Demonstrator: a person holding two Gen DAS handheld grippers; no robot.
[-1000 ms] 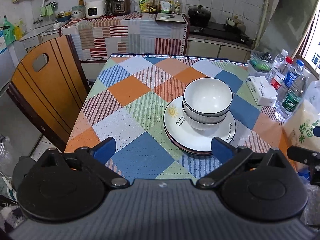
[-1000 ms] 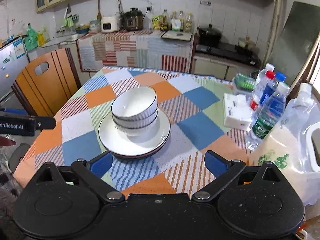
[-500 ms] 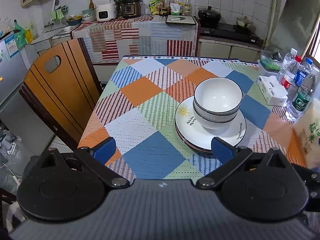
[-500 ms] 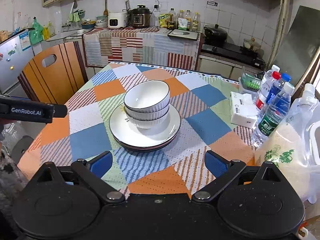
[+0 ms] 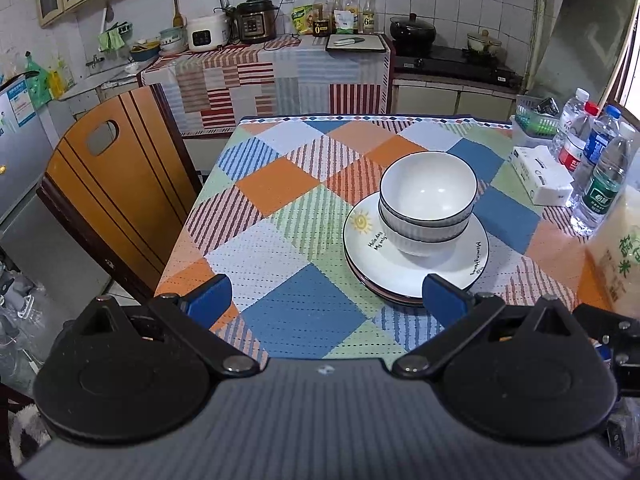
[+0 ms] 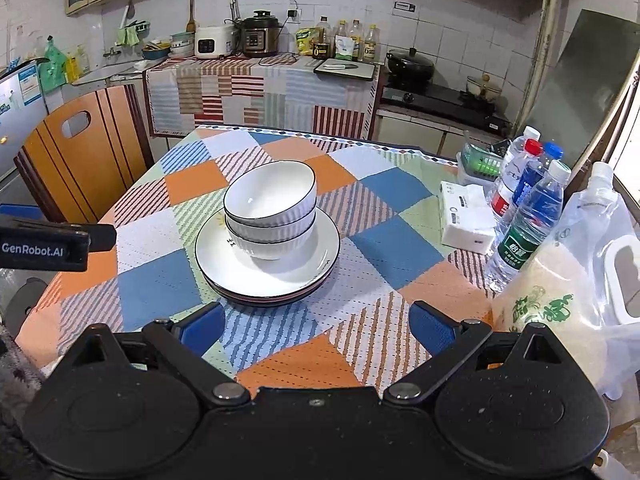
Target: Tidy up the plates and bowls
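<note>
Right wrist only: left gripper (image 6: 100,237), perhaps.

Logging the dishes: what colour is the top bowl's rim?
The top bowl is white with a thin dark rim line, clearest in the right wrist view.

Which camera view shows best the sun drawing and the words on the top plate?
The left wrist view. There the top plate shows its yellow sun and both lines of writing on the rim, clear of the stacked bowls. In the right wrist view the bowls hide most of the sun and writing; only small traces show.
</note>
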